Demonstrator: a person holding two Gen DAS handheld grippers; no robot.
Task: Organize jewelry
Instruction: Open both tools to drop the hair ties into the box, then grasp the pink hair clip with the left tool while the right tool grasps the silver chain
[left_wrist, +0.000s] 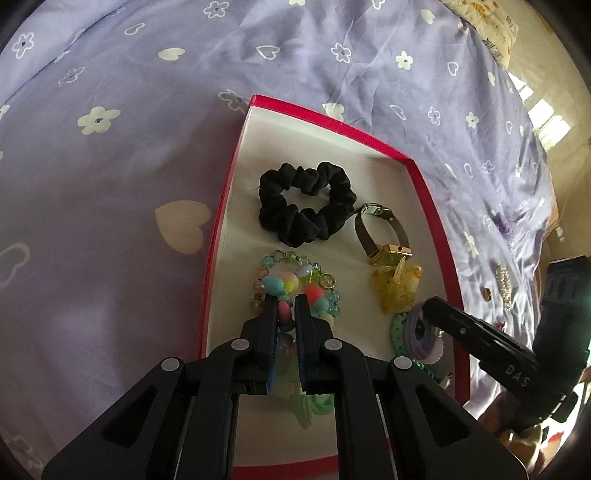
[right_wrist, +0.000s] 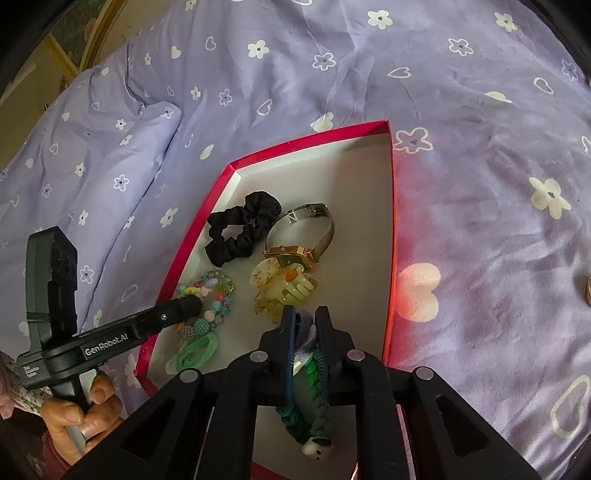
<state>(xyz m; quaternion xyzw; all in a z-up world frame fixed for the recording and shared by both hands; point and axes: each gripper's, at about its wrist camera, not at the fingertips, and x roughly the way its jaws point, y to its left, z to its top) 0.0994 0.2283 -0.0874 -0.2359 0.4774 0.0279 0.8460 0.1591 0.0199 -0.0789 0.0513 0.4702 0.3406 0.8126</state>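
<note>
A red box with a white floor lies on the bed; it also shows in the right wrist view. In it lie a black scrunchie, a gold watch, a yellow claw clip and a clear bead bracelet. My left gripper is shut on a colourful bead hair tie just above the box floor. My right gripper is shut on a purple hair tie over the box; a green braided tie lies below it.
The lilac bedsheet with white hearts and flowers surrounds the box. A purple ornament, a rhinestone clip and a small ring lie on the sheet right of the box. A pillow sits far right.
</note>
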